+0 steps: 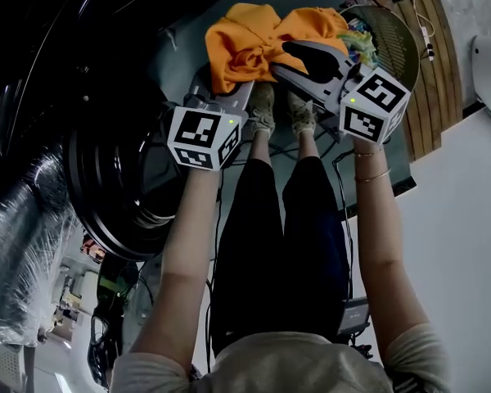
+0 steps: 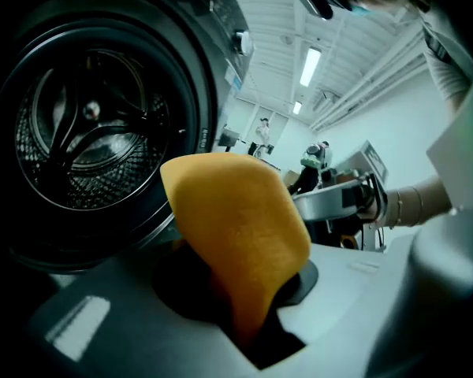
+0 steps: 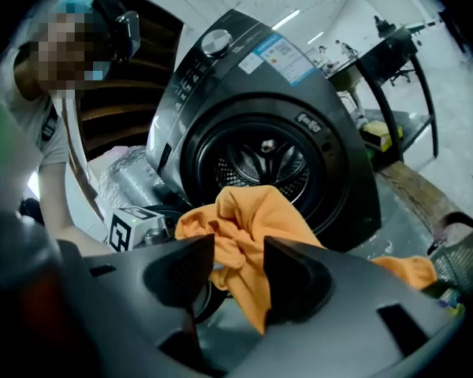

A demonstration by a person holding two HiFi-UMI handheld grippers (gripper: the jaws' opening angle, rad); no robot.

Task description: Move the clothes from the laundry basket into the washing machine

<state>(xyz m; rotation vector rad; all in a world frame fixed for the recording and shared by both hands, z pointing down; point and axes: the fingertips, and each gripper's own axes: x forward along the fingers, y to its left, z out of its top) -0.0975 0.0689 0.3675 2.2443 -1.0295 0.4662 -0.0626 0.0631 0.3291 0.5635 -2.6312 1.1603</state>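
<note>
orange garment [image 1: 247, 43] is held up off the floor by both grippers, bunched between the washing machine [image 1: 74, 97] and the laundry basket [image 1: 395, 41]. left gripper [image 2: 246, 305] is clamped on one fold of the orange garment; in the left gripper view the cloth is pinched in the slot between the jaws and a rounded flap stands up above them. right gripper [image 3: 240, 268] is seen with jaws apart in the right gripper view; a crumpled hanging part of the garment lies in the gap between the two dark pads [image 3: 181, 270], and no firm squeeze is seen. the machine's door [image 1: 119, 191] is swung open, and the metal drum [image 2: 87, 132] is seen behind the cloth. the laundry basket is set on the floor beyond the right gripper, with more coloured clothes [image 1: 358, 39] left inside it at its near rim. the person's shoes [image 1: 263, 109] are seen on the floor just below the garment.
</note>
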